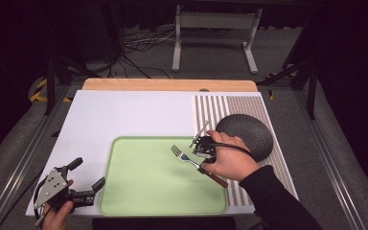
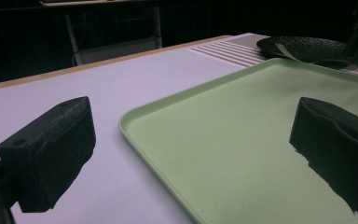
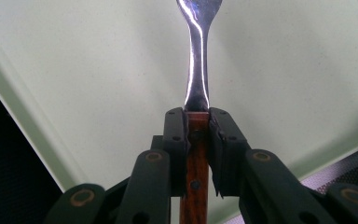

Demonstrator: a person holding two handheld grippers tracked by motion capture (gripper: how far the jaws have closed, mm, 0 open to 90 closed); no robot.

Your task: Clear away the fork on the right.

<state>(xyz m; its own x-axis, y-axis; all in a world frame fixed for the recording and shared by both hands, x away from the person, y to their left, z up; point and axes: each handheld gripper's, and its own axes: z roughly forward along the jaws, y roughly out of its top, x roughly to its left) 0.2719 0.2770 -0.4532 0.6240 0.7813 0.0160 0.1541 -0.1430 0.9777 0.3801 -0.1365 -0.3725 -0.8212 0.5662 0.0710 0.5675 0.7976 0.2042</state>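
- Table: white, with a striped mat at right and a dark plate on it.
- Tray: green, bare apart from the fork above it.
- Left gripper: I keep it wide and idle at the tray's left edge.
- Right gripper: clamped on the fork's handle.
- Fork: steel tines, brown riveted wooden handle; picked up and tilted over the tray's right side; I judge placing remains.
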